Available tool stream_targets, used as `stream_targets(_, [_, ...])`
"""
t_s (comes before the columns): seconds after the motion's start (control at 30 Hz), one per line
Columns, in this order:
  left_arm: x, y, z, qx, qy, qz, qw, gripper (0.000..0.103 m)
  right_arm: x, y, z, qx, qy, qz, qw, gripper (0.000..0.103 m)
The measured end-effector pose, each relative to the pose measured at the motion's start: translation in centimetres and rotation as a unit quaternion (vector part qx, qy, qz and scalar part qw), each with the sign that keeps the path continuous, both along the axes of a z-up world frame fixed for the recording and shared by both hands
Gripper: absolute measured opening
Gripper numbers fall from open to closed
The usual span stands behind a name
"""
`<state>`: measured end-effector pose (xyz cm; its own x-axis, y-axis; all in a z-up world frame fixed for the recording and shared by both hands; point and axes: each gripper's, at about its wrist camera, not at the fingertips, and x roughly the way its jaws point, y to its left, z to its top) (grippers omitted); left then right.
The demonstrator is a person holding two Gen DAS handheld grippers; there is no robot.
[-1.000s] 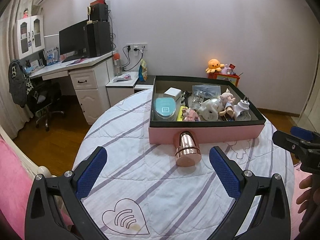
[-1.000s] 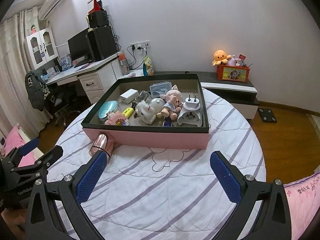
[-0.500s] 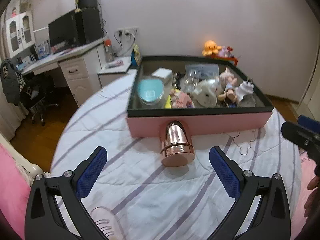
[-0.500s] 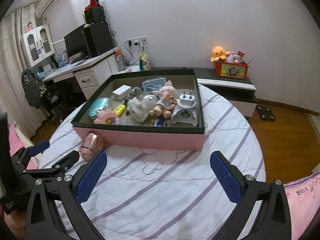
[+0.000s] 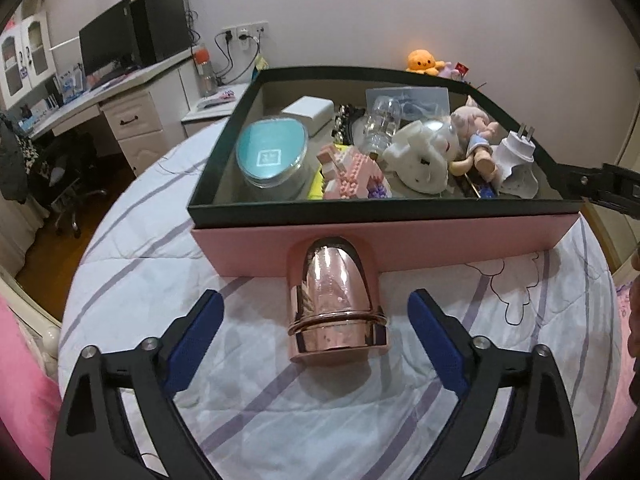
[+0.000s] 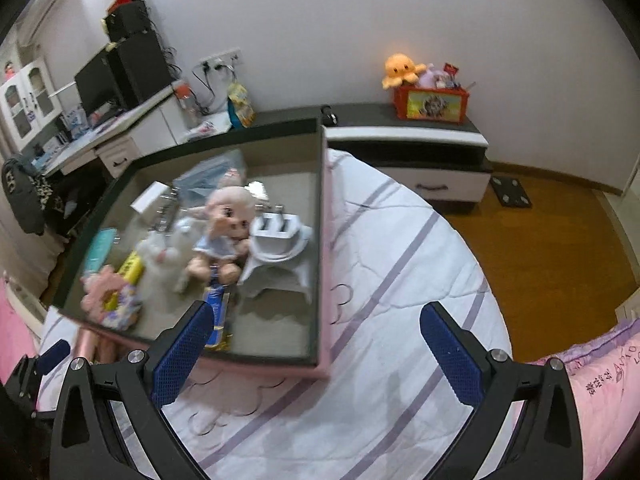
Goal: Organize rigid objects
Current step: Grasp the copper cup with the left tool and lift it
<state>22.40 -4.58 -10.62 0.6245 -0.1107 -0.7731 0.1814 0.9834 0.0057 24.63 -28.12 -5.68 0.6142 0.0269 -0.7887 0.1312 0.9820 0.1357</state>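
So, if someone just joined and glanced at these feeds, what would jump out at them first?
Probably the shiny rose-gold cup, lying on its side on the striped bedspread against the pink box, right between the closing jaws of the left gripper, which do not touch it yet. Next, the clutter inside that box: a pig doll, a white plug adapter and a teal-lidded container.

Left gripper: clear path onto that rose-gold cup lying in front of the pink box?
Probably yes. The left gripper has closing jaws that straddle the rose-gold cup without touching; only bedspread lies between, though the pink box backs it.
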Motion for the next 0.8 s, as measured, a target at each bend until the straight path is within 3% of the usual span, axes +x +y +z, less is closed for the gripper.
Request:
stream_targets(0.07, [0.2,0.0,-0.3,-0.004,0.006,-0.001,1.0000,0.087,0.7,-0.3,-0.5,-0.004,0.016,0.003,1.000,0.075])
stream_targets(0.1, [0.3,0.1,-0.5,-0.005,0.008,-0.001,1.0000,0.082,1.2,-0.3,-0.6,-0.008,0.023,0.005,1.000,0.057])
stream_targets(0.13, [0.4,0.0,-0.6,-0.008,0.011,-0.002,0.9999,0.080,1.7,-0.3,-0.8,-0.012,0.031,0.008,0.999,0.047])
stream_targets(0.17, [0.5,0.0,-0.7,-0.010,0.013,-0.003,0.9999,0.074,2.0,-0.4,-1.0,-0.014,0.035,0.012,0.999,0.043])
stream_targets(0.23, [0.6,-0.1,-0.9,-0.015,0.018,-0.008,0.9997,0.064,2.7,-0.2,-1.3,-0.021,0.046,0.022,0.998,0.026])
stream_targets(0.3, [0.7,-0.2,-1.0,-0.020,0.018,-0.014,0.9995,0.047,2.8,0.0,-1.5,-0.014,0.048,0.036,0.998,0.015])
stream_targets(0.47, [0.6,0.4,-1.0,-0.049,0.014,-0.014,0.9986,0.047,2.4,0.4,-1.3,-0.022,0.044,0.041,0.998,0.010])
stream_targets(0.8, [-0.5,0.6,0.2,-0.046,-0.010,-0.017,0.9987,0.047,2.4,0.3,-1.1,-0.019,0.042,0.037,0.998,0.010])
